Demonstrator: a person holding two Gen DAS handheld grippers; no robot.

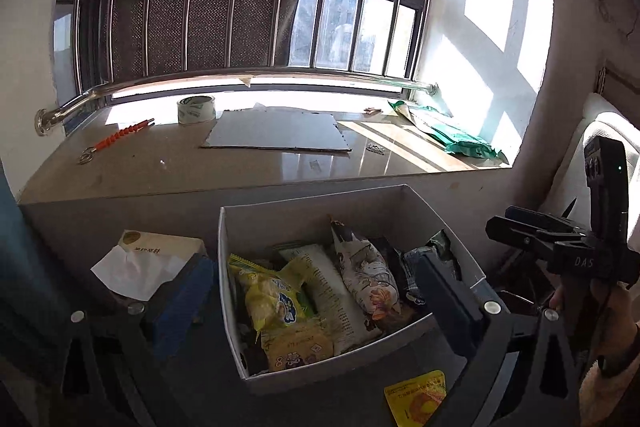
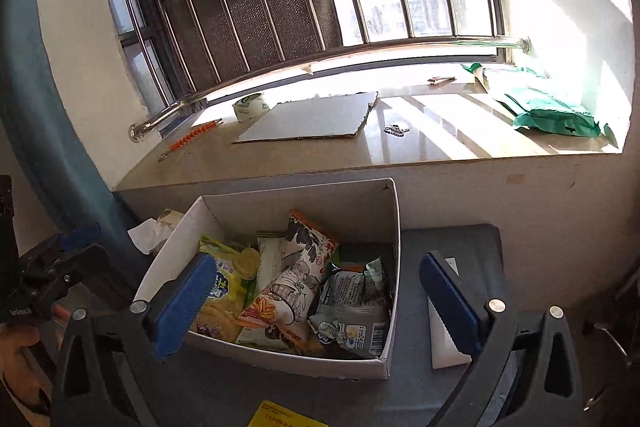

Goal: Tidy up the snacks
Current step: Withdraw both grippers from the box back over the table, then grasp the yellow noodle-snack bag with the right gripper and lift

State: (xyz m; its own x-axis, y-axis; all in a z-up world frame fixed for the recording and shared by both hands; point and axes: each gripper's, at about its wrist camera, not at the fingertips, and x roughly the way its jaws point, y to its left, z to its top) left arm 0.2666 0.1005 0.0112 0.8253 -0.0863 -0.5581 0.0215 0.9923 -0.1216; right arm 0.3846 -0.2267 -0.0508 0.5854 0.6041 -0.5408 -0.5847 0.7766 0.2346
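Snack packets (image 2: 296,283) piled inside white cardboard box (image 2: 394,227) on dark table (image 2: 452,239) below sunlit windowsill (image 1: 248,167). Left gripper (image 1: 316,299) and right gripper (image 2: 320,299) spread wide, empty, above box. Tissue pack (image 1: 140,263) just left.

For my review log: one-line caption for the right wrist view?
Open right hand-held gripper above a white box of snack packets.

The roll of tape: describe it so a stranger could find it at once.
Start at the barred window and drop to the stone sill. The roll of tape stands at its back edge, left of the flat cardboard sheet: the only round, pale ring there.
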